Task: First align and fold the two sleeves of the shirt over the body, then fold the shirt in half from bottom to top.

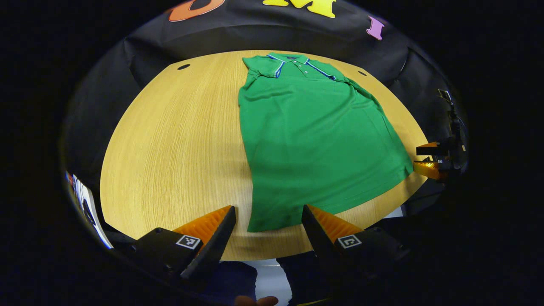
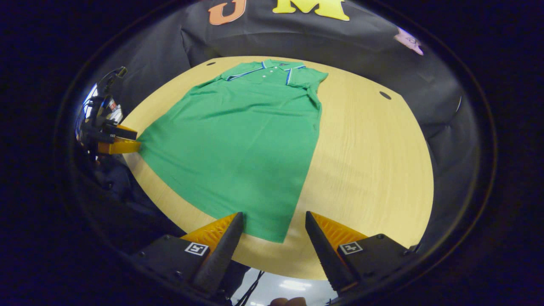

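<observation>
A green polo shirt (image 1: 314, 131) lies flat on the wooden table (image 1: 178, 140), collar at the far end, both sleeves folded in over the body. My left gripper (image 1: 268, 214) is open, its fingers straddling the shirt's near left hem corner (image 1: 259, 223) just above it. In the right gripper view the same shirt (image 2: 242, 140) spreads out, and my right gripper (image 2: 274, 221) is open over the near right hem corner (image 2: 276, 233). Each gripper appears far off in the other's view, the right gripper (image 1: 427, 159) and the left gripper (image 2: 121, 140), both at the hem's edge.
The round wooden table (image 2: 369, 161) has bare wood on either side of the shirt and small dark holes (image 1: 183, 66) near its far edge. Black cloth walls surround it. A person's fingertips (image 1: 255, 301) show at the bottom of the left gripper view.
</observation>
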The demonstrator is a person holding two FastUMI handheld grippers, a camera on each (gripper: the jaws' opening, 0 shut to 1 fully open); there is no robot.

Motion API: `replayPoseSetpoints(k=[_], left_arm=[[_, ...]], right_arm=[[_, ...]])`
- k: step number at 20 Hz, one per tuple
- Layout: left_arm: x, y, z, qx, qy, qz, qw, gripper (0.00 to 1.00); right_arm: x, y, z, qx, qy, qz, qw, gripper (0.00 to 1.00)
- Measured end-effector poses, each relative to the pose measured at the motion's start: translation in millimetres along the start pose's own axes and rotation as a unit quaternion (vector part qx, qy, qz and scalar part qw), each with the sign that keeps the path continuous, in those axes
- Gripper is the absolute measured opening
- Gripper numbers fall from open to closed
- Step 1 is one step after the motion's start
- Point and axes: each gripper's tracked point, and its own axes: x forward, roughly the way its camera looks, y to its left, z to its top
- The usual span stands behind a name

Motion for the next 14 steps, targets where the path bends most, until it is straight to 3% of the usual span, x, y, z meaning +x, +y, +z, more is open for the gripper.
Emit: replayPoseSetpoints(k=[5,8,9,10,12,14], left_arm=[[11,-3,-2,0.011,0.014,0.002,1.000,1.00],[11,-3,-3,0.027,0.011,0.016,0.999,0.99],[10,-4,-5,0.028,0.010,0.018,0.999,1.00],[11,-5,-4,0.026,0.010,0.018,0.999,0.99],[11,-10,-5,0.029,0.010,0.011,0.999,1.00],[11,-18,-3,0.035,0.008,-0.005,0.999,0.54]], right_arm=[[14,4,-2,-0.002,0.004,-0.005,1.000,0.92],[13,6,-4,-0.002,0.008,-0.002,1.000,0.98],[14,7,-3,-0.003,0.010,0.000,1.000,0.88],[13,8,-3,-0.007,0.006,0.003,1.000,0.90],[14,13,-2,-0.014,0.008,0.010,1.000,0.49],[14,18,0,-0.010,0.011,0.011,1.000,0.07]])
